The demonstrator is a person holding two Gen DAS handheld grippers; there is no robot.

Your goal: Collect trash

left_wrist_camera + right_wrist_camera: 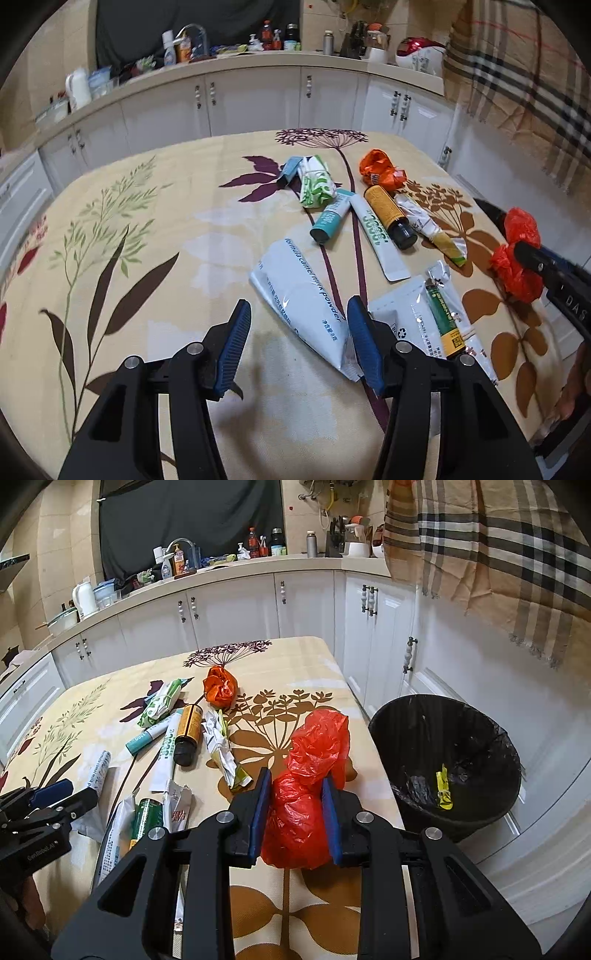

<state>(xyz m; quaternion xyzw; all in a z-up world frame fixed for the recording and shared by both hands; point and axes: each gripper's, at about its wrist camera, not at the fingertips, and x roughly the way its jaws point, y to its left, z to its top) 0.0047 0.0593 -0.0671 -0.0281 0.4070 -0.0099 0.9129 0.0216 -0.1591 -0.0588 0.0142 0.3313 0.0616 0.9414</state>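
Right gripper (295, 805) is clamped on a crumpled red bag (306, 794), held just above the table (303, 657) near its right edge, with the black bin (447, 760) on the floor just right of it. Left gripper (295, 332) hangs wide open and empty over a white pouch (299, 299). Remaining trash lies mid-table: orange wrapper (380, 170), brown bottle (389, 216), teal tube (330, 219).

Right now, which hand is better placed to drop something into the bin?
The right. The right gripper is shut on the red bag, and the black bin stands just to its right. The left gripper is open and holds nothing.
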